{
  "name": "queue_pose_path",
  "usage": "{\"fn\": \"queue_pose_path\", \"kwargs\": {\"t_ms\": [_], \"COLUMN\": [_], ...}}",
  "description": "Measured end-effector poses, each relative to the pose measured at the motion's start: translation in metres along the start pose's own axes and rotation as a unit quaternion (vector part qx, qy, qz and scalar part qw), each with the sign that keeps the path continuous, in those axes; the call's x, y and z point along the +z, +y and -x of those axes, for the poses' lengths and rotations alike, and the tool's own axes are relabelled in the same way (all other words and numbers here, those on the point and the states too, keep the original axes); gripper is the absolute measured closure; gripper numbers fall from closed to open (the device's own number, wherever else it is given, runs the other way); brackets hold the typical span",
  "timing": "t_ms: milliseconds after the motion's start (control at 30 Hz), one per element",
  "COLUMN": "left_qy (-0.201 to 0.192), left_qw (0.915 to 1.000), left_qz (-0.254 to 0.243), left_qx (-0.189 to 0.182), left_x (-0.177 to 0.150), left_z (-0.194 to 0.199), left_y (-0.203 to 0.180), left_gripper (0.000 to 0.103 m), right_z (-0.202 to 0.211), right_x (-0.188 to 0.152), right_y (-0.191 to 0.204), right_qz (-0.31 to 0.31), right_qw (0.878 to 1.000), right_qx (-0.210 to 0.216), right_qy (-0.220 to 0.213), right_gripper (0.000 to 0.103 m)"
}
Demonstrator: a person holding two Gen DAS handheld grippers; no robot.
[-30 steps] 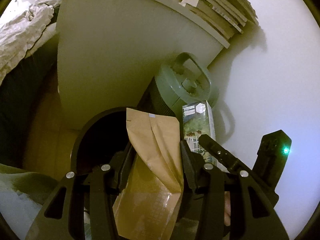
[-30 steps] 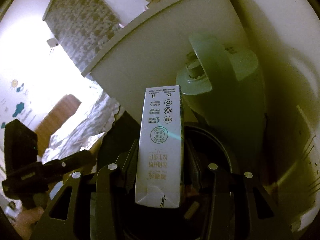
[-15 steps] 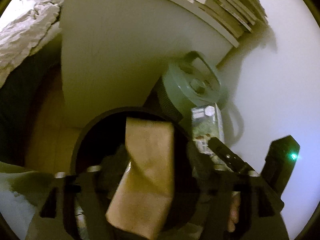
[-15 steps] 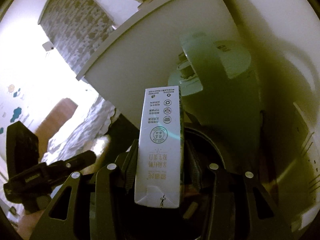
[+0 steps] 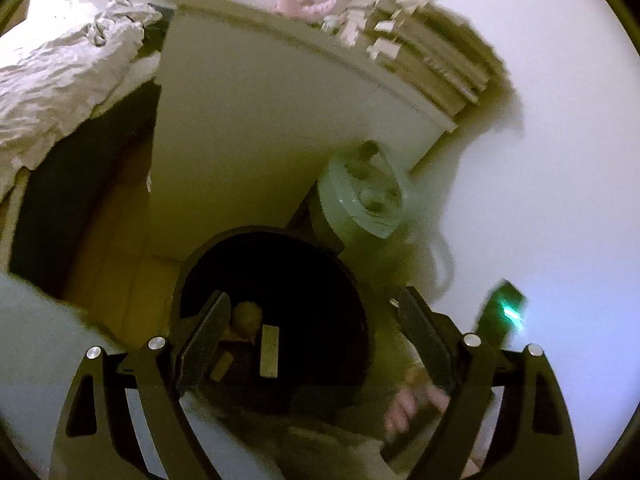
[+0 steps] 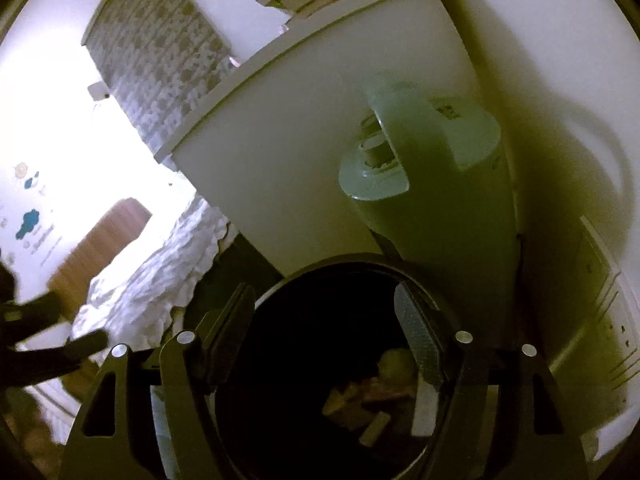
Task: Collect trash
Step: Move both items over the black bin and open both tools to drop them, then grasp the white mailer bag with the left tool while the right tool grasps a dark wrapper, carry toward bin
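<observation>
Where shadow fills the bin (image 6: 340,268), indistinct trash (image 6: 372,396)

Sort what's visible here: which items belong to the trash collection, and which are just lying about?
Job:
- black bin
- trash pieces inside it
- left claw, open and empty
- right claw, open and empty

Lying about:
- green appliance
- white cabinet
- stacked books
- rumpled bedding
</observation>
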State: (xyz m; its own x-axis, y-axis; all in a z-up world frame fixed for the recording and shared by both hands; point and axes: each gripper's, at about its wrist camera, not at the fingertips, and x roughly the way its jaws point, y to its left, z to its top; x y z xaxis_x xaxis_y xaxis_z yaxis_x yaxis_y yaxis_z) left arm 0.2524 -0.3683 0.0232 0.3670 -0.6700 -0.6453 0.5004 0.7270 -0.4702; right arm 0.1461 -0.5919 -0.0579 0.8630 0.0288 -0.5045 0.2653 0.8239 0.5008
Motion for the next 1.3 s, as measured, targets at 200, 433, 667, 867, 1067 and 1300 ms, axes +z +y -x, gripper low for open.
{"fn": "queue_pose_path", "kwargs": {"t_ms": [200,433,667,867,1067,1300], "left_qy": [-0.032,-0.045,-0.020,-0.010,-0.020,-0.014], "left_qw": [0.9992,0.9917,0.9726,0.9697,0.9643,0.9633], "left_qz": [-0.018,0.013,0.153,0.189,0.208,0.199], "left_qx": [0.017,0.119,0.174,0.154,0.163,0.179], "left_x": [-0.054,-0.133,-0.183,-0.183,-0.183,-0.189], "left_z": [0.102,0.208,0.245,0.219,0.217,0.220], "left_y": [0.001,0.086,0.201,0.226,0.240,0.239], "left_gripper": [0.010,0.009,0.009,0.009,0.008,0.008], "right_z": [0.002,0.033,0.036,0.022,-0.018,-0.072], "right_x": [-0.009,-0.044,-0.096,-0.136,-0.177,-0.210], "right_y": [0.019,0.074,0.180,0.309,0.384,0.401], "right_qz": [0.033,0.080,0.160,0.304,0.427,0.462], "right_qw": [0.999,0.992,0.949,0.884,0.826,0.809], "right_qx": [0.007,0.089,0.211,0.250,0.222,0.147], "right_qy": [0.017,0.041,0.170,0.252,0.293,0.333], "right_gripper": [0.031,0.027,0.016,0.009,0.009,0.009]}}
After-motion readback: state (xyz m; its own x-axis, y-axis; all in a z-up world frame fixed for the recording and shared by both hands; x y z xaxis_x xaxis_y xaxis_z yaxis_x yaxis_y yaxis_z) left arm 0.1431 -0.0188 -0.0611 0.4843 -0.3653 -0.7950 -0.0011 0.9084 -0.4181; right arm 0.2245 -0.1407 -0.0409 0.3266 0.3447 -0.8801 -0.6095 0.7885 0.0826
